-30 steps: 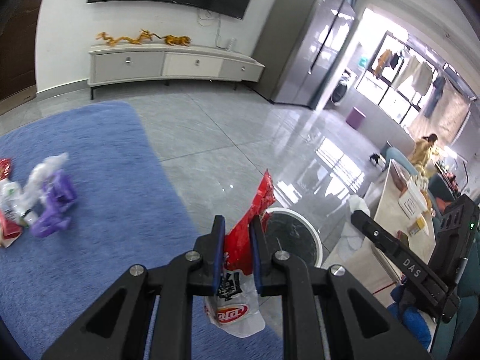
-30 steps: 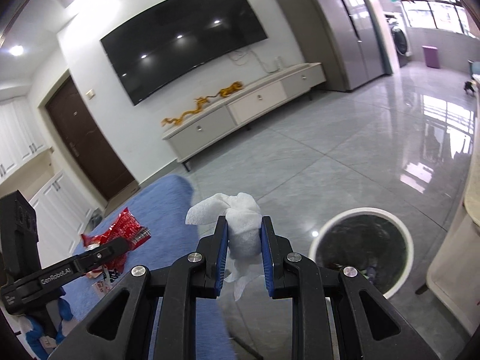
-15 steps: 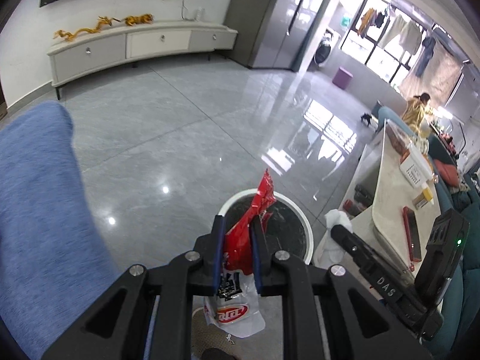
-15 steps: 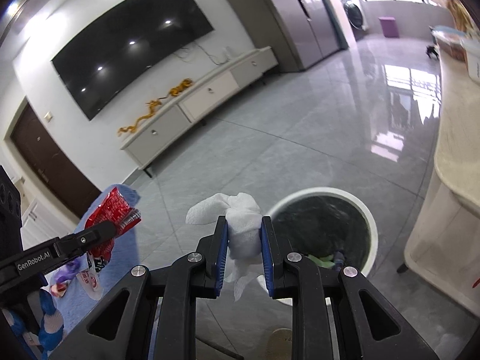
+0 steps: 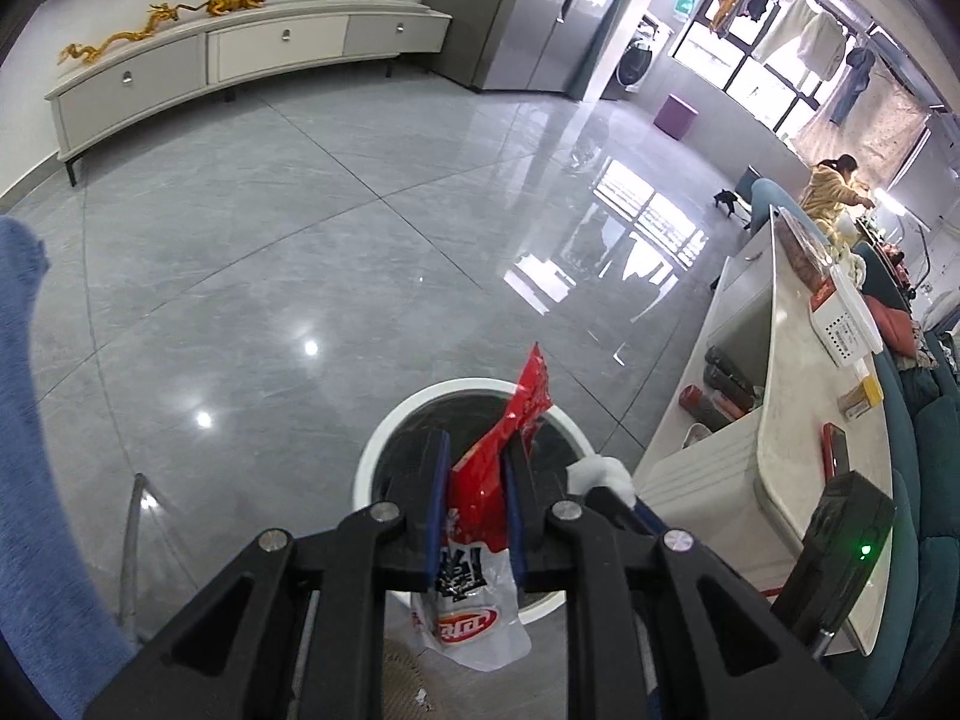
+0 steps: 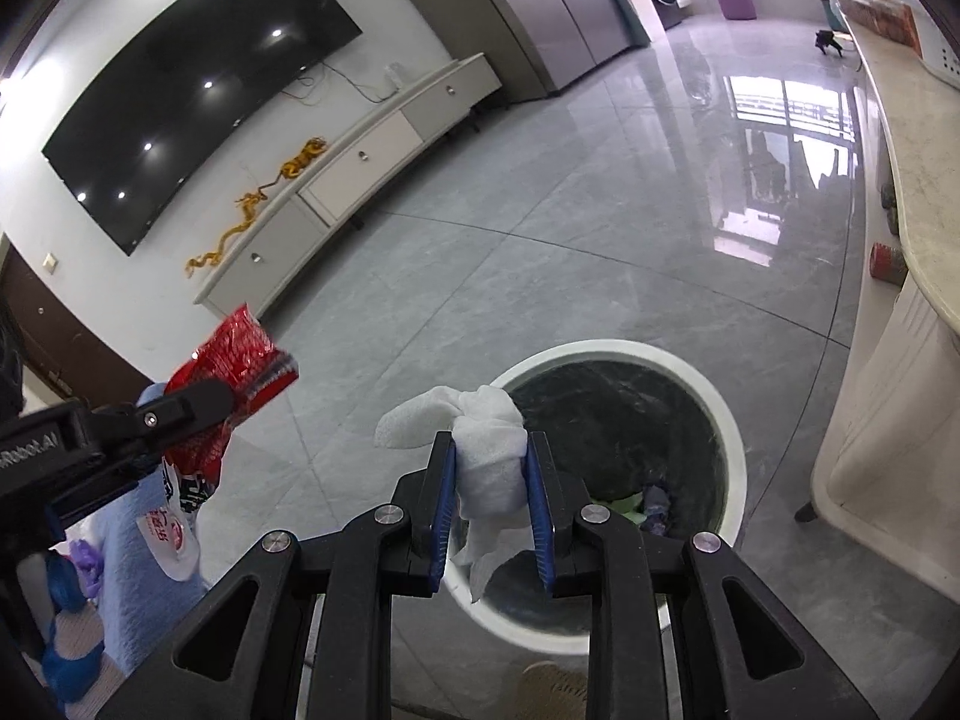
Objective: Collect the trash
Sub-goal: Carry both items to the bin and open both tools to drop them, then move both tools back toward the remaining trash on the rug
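Both loads over the bin, ready to drop.

My right gripper (image 6: 491,501) has just been easing its fingers, the white tissue wad (image 6: 486,456) still between the pads; my left gripper (image 5: 474,516) pinches the red snack wrapper (image 5: 489,480) narrowly. Both hang above the white-rimmed trash bin (image 6: 729,432). I'd centre each over the dark opening before opening wide, so nothing catches the rim.

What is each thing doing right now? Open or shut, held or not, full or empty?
left gripper: shut on the red snack wrapper, over the bin.
right gripper: shut on the white tissue, over the bin's near rim.
trash bin: lidless, black liner, a few scraps at the bottom.
TV: off.
cabinet drawers: shut.
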Demonstrator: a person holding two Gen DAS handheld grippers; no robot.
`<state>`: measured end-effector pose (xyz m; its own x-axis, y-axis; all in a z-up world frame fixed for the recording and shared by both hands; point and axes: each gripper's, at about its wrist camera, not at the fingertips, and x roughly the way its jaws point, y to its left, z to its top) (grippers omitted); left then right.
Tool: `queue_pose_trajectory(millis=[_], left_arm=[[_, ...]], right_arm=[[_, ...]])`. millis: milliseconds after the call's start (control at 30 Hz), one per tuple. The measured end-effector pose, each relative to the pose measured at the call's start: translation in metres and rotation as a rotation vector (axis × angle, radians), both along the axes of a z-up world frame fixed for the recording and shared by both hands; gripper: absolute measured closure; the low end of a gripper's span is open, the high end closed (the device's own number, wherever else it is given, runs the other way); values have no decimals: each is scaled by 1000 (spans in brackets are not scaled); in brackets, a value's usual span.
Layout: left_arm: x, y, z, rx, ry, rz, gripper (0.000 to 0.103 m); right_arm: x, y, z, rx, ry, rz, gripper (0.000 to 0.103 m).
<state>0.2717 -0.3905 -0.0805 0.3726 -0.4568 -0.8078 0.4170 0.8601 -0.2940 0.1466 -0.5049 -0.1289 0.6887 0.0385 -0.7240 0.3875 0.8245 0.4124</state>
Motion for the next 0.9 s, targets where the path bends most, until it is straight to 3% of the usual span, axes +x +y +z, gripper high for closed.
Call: queue_pose_trajectory(millis=[67, 200, 367, 567, 900], left_arm=[[5, -11, -6, -16, 21, -8, 85], [9, -18, -10, -37, 34, 5, 42], [1, -14, -3, -66, 34, 28, 42], [-20, 0, 23, -41, -52, 105, 42], [-60, 74, 102, -61, -269, 305, 42]], right_arm=[[3, -5, -3, 4, 10, -18, 75], [0, -16, -6, 3, 21, -57, 58], [-11, -24, -7, 7, 32, -105, 54], [-23, -20, 13, -7, 18, -134, 53], [-29, 14, 107, -133, -88, -106, 47]])
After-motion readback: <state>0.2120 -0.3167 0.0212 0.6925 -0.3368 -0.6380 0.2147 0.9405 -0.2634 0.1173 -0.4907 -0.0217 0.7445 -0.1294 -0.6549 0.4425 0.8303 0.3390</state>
